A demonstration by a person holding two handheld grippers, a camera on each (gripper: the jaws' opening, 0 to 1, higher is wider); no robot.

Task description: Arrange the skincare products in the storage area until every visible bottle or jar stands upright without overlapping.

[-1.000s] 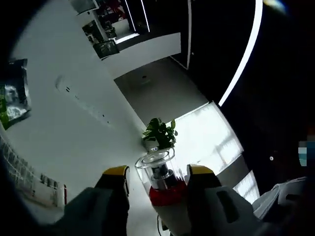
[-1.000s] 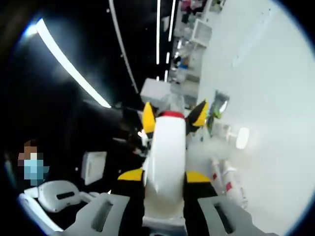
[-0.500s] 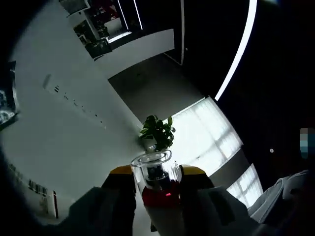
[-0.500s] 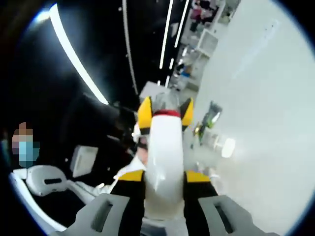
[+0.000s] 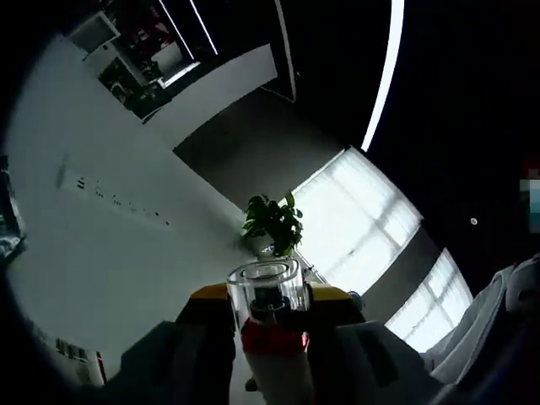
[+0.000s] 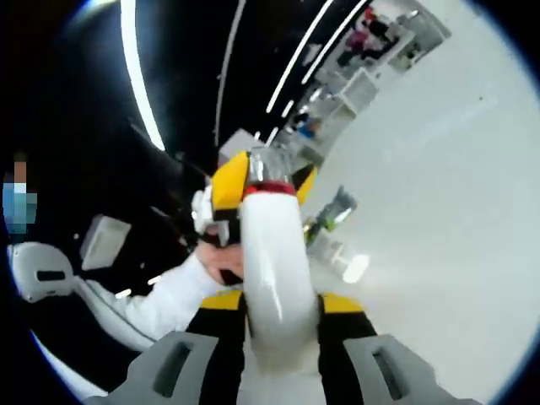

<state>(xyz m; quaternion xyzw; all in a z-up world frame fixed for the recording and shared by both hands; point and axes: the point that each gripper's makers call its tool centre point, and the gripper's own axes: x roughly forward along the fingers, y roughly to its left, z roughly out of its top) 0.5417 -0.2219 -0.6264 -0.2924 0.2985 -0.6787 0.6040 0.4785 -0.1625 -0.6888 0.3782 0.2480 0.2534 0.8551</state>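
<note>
1. The left gripper (image 5: pixel 268 297) clamps the white bottle (image 5: pixel 277 363) just below its clear cap (image 5: pixel 266 285).
2. The right gripper (image 6: pixel 278 305) grips the same bottle's body, apparently held in the air.

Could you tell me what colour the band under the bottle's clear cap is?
Red band, clearest in the left gripper view.

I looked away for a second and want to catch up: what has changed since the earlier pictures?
The left tongs closed in on the clear cap of the white bottle; a second ago they stood apart around it. Both views swung with the hands. The right tongs stay clamped on the bottle's body, and a hand now shows behind it.
</note>
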